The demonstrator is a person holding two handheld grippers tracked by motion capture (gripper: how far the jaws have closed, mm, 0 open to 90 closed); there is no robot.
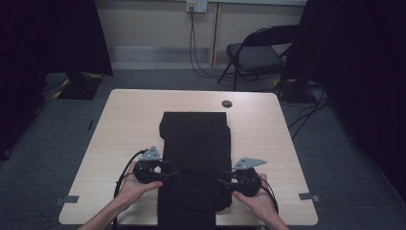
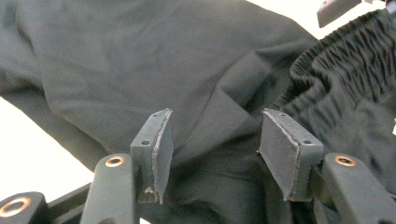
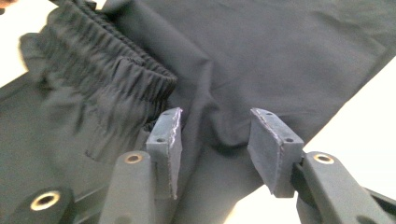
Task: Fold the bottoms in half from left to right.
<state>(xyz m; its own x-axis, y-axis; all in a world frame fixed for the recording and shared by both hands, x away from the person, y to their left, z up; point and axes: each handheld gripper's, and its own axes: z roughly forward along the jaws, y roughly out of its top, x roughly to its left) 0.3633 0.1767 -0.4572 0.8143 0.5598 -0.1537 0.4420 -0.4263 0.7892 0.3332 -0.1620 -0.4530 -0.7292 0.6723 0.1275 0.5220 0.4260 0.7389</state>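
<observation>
One black garment lies on the light wooden tabletop, folded into a long panel that runs from near the far edge to the near edge, where it bunches into a rounder heap. In the two gripper views the cloth looks dark grey-green, and a gathered elastic waistband runs across the bunched end. No brand mark, label or readable writing shows on the garment or on the grippers.

There are two grippers, one in each hand. The left gripper sits at the left edge of the bunched end, and the left gripper view shows its two padded jaws standing apart, with loose cloth behind and between them and nothing pinched. The right gripper sits at the right edge of the heap; its jaws also stand apart over the fabric, just below the waistband. Each gripper carries one grey three-cornered plate on top.

One round dark grommet is set in the tabletop near its far edge. One black folding chair stands on the carpet beyond the tabletop.
</observation>
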